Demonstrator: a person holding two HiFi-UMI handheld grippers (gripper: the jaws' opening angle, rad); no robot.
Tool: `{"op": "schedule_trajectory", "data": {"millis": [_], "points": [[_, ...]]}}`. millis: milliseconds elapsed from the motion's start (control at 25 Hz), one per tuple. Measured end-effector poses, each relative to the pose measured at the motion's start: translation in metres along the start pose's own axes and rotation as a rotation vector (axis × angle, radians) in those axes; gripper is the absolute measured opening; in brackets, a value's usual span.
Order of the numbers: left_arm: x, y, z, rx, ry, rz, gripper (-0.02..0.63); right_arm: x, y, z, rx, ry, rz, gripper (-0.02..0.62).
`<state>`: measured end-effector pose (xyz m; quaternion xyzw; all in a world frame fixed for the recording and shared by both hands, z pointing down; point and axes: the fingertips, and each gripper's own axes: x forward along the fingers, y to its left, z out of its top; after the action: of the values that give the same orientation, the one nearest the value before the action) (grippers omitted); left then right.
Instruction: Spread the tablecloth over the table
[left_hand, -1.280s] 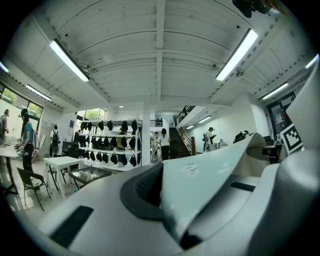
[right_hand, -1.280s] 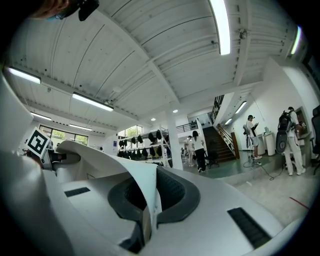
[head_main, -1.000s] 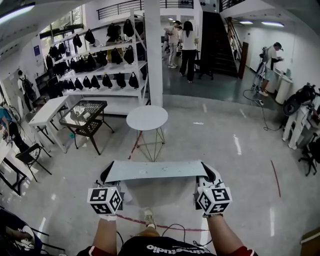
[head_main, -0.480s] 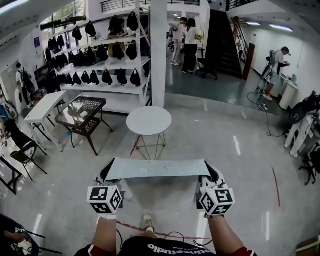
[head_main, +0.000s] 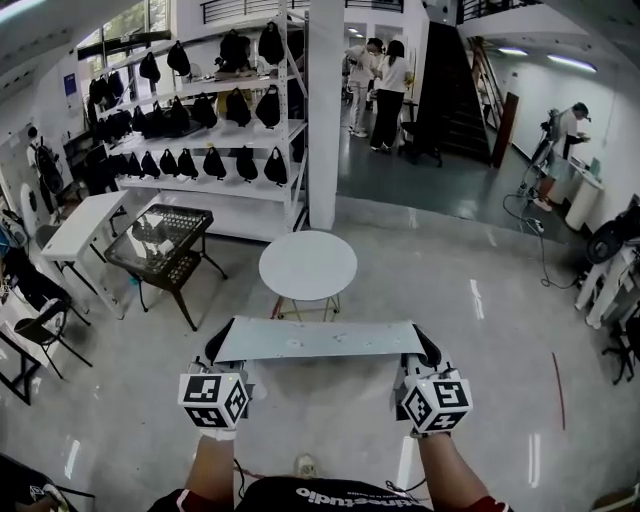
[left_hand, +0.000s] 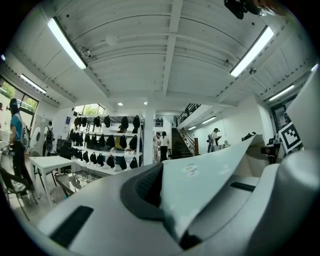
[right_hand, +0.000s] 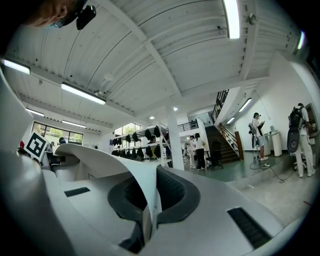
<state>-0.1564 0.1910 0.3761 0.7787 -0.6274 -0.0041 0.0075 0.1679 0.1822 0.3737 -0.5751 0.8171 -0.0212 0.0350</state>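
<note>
The left tongs (head_main: 218, 347) and right tongs (head_main: 426, 349) each pinch one end of the tablecloth (head_main: 318, 339), stretched flat between them. It is in the air near the round desk (head_main: 307, 265), on its near side.

1. Two grippers: left hand-held gripper (head_main: 216, 346), right hand-held gripper (head_main: 428, 349).
2. One tablecloth (head_main: 320, 339).
3. Three counters: round counter (head_main: 308, 264) at twelve o'clock, mesh-topped counter (head_main: 160, 238) at ten, long white counter (head_main: 78, 224) at nine.
4. One shelf rack (head_main: 292, 150) at eleven, with dark bags (head_main: 214, 161) beyond counting.
5. One pillar (head_main: 325, 120).
6. Four standing: two people (head_main: 362, 72) (head_main: 394, 80) at one o'clock, third person (head_main: 566, 135) at two, fourth person (head_main: 40, 165) at ten.
</note>
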Motion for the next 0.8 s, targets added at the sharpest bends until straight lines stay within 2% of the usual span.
{"op": "schedule_trajectory", "data": {"millis": [160, 400, 800], "points": [[0.038, 0.037, 0.005, -0.016, -0.005, -0.001, 0.017, 0.052, 0.011, 0.004, -0.012, 0.002, -0.011, 0.025], [0.079, 0.075, 0.005, -0.020, -0.013, -0.027, 0.017, 0.101, 0.024, 0.001, -0.031, 0.020, -0.032, 0.025], [0.120, 0.102, -0.010, -0.055, -0.005, -0.033, 0.017, 0.146, 0.027, -0.005, -0.061, 0.037, -0.027, 0.025]]}}
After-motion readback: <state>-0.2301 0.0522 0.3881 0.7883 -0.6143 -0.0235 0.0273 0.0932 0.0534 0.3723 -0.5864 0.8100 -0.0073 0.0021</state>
